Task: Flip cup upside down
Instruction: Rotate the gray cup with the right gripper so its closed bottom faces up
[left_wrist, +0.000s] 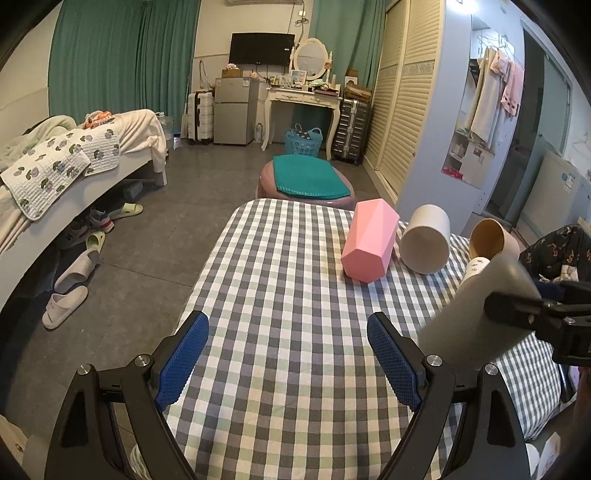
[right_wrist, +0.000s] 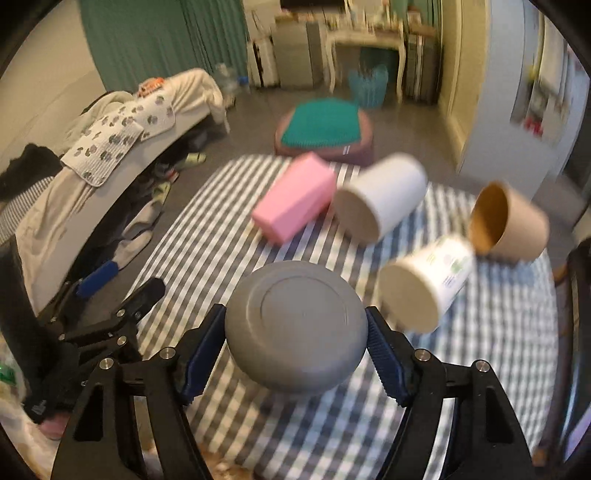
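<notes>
I hold the grey cup clenched in the right gripper, aloft over the checked table, base towards me. The left gripper hangs released. Risk: mid-flip swing clipping the printed cup just beside.

My left gripper hovers with its jaws spread wide, both blue pads bare and gripping nothing, held low over the near end of the table and aimed along its length. My right gripper is clamped on the grey cup, a pad pressed to each side, with the cup's flat base turned toward that wrist camera. From my left wrist view, the right gripper's black arm reaches in from the right edge, carrying the cup tilted above the table's right side. The right wrist view is blurred.
</notes>
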